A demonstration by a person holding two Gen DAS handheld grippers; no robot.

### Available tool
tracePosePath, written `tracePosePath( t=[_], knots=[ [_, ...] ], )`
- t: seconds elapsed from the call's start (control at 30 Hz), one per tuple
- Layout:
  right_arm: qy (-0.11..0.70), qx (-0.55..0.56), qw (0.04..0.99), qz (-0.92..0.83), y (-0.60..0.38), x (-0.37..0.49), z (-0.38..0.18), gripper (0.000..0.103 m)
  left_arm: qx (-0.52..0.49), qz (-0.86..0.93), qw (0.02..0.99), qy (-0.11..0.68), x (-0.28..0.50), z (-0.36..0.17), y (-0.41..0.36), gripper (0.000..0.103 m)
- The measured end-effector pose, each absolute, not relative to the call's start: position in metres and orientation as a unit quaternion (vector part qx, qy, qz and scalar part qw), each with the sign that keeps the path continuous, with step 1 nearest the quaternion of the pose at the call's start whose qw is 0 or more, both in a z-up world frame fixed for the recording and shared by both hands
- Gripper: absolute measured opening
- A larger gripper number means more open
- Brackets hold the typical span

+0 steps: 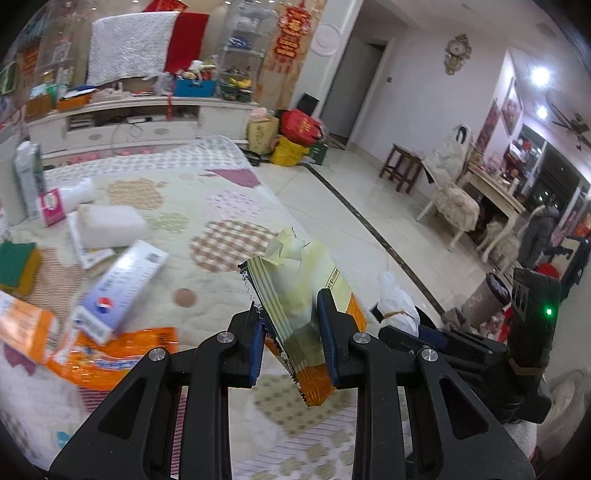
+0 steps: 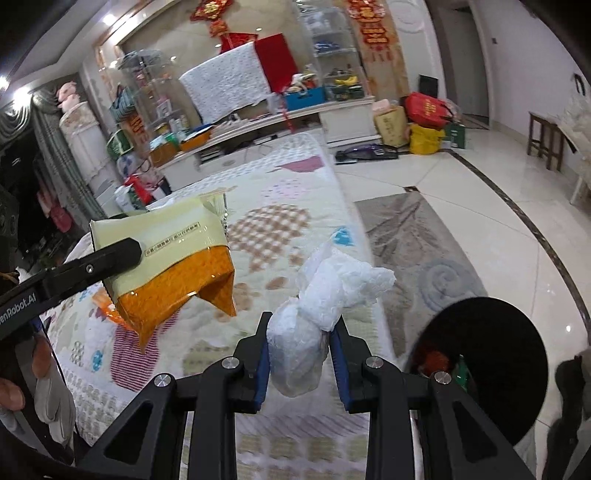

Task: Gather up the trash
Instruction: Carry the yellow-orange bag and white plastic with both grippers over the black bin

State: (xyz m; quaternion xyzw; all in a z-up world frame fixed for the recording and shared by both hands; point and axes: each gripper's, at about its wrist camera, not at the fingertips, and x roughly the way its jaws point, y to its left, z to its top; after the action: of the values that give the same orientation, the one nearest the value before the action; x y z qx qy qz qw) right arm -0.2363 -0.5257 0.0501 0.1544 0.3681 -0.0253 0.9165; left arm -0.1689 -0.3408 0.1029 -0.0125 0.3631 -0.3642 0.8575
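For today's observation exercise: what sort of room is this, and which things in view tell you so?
Most likely a home living room: a long white TV cabinet against the wall, red hanging festival decorations, and a quilted patterned cover strewn with packaging.

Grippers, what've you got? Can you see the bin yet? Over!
Left gripper shut on orange wrapper. Right gripper shut on white wad. Black bin at lower right, open. Nothing in the way.

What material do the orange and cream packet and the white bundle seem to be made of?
Orange and cream packet: probably glossy plastic film; it shines, creases sharply and has a serrated sealed edge. White bundle: probably thin, crinkled plastic film, slightly translucent with fine wrinkles, though it may be soft paper.
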Motion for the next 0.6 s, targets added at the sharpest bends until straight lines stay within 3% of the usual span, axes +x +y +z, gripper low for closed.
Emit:
tracePosePath(
  t=[0.6],
  knots=[
    [0.374, 0.199, 0.898, -0.116, -0.612, -0.295, 0.029, 0.027, 0.023, -0.435, 0.811, 0.389, -0.200, 0.084, -0.447, 0.024]
  ],
)
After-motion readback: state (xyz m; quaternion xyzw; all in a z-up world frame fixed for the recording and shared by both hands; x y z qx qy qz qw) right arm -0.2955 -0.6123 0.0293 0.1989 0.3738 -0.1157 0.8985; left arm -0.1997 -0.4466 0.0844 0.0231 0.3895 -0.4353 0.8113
